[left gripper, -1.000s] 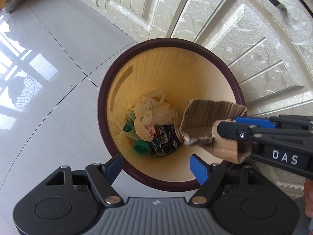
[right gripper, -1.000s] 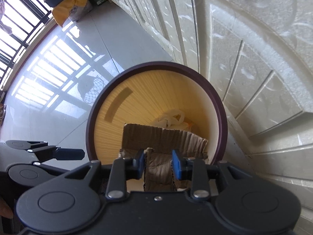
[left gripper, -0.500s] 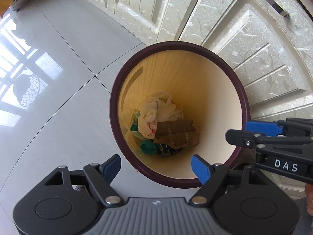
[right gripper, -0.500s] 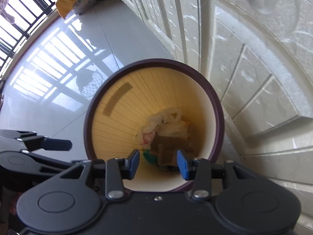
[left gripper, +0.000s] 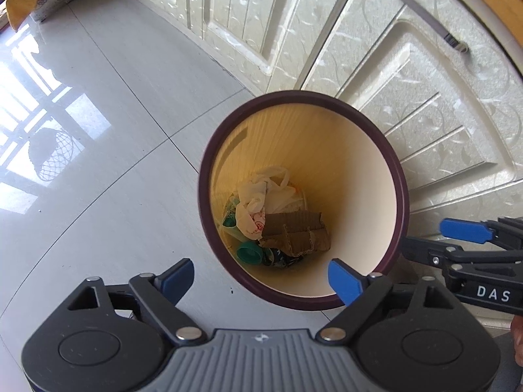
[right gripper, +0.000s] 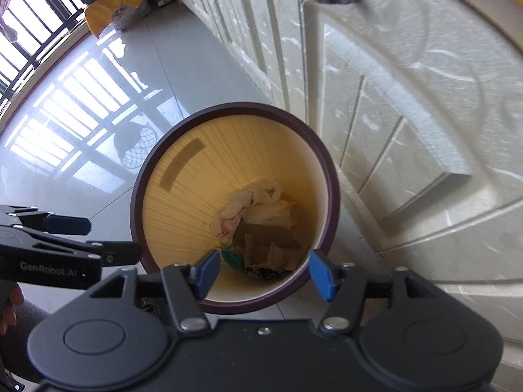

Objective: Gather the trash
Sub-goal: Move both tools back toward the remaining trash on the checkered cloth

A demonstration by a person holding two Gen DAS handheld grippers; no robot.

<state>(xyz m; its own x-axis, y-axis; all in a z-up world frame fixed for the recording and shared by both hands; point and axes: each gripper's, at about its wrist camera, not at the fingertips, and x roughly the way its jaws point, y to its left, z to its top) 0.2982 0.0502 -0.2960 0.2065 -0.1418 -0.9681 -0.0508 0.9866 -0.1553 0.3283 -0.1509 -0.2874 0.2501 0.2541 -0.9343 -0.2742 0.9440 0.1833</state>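
A round bin with a dark purple rim (left gripper: 400, 176) (right gripper: 331, 176) and yellow inside stands on the floor beside the cabinets. At its bottom lies torn brown cardboard (left gripper: 299, 232) (right gripper: 271, 245) on a white plastic bag (left gripper: 261, 196) (right gripper: 248, 205), a green cap (left gripper: 250, 253) and a dark wrapper. My left gripper (left gripper: 261, 277) hangs above the bin's near edge, its jaws opening with nothing between them. My right gripper (right gripper: 263, 272) (left gripper: 434, 241) hovers over the near rim, jaws also opening and empty.
Cream cabinet doors (left gripper: 425, 75) with a metal handle (left gripper: 425, 16) stand right behind the bin. Glossy grey floor tiles (left gripper: 98, 196) spread to the left. A yellow sack (right gripper: 114, 9) and a green box sit far off by a barred window.
The cardboard left the right gripper and dropped to the bottom of the bin. Both grippers rose away from the bin, and the right jaws spread wider.
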